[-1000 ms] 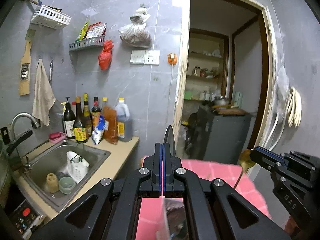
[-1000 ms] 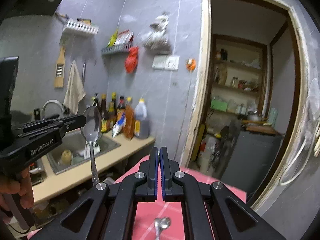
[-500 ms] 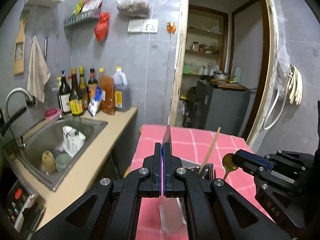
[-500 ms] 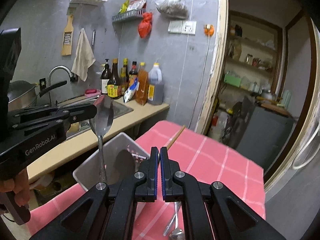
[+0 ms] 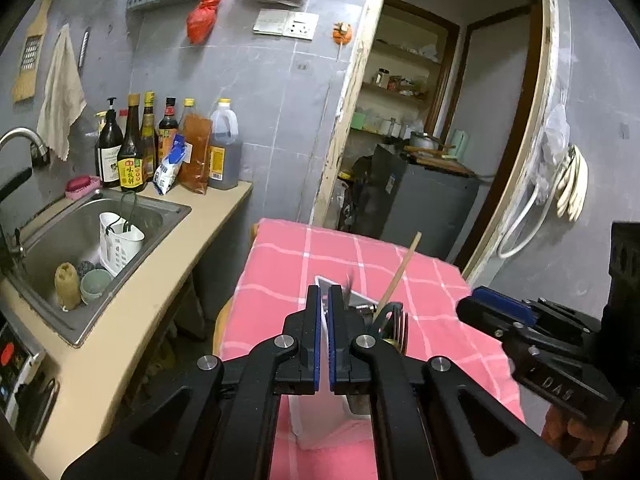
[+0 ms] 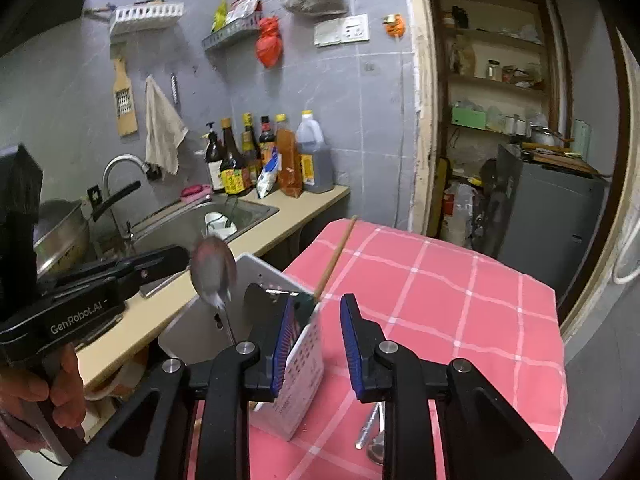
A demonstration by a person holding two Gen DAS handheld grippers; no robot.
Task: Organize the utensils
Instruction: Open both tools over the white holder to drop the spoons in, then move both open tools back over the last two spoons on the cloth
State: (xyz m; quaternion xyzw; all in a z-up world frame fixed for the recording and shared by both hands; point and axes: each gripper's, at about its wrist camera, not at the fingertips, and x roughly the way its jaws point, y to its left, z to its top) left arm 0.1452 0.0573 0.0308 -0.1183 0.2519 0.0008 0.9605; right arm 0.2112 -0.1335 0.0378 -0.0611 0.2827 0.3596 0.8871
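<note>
- Left gripper [image 6: 176, 258]: its tip sits just left of the spoon [image 6: 214, 270], above the holder's [image 6: 304, 360] left edge. From its own camera the left gripper [image 5: 324, 340] has its pads a thin slit apart with nothing pinched in the slit, so it looks let go, just barely.
- The spoon stands bowl-up over the holder with its handle pointing down into it (it's blurry, so I can't tell whether it touches the bottom).
- Right gripper [image 6: 316, 332]: jaws spread wide and empty, hovering just in front of the holder's right corner. From the left camera the right gripper [image 5: 496, 312] sits off to the right of the holder [image 5: 316, 420].
- The holder is a white perforated box standing on the pink checked cloth [image 6: 460, 300].
- A wooden stick [image 6: 336, 256] leans out of the holder's far side; the left camera shows the stick [image 5: 400, 272] too, plus a fork [image 5: 400, 324] standing tines-up inside.
- Another utensil [image 6: 372, 432] lies on the cloth just right of the holder, near the right gripper's body.
</note>
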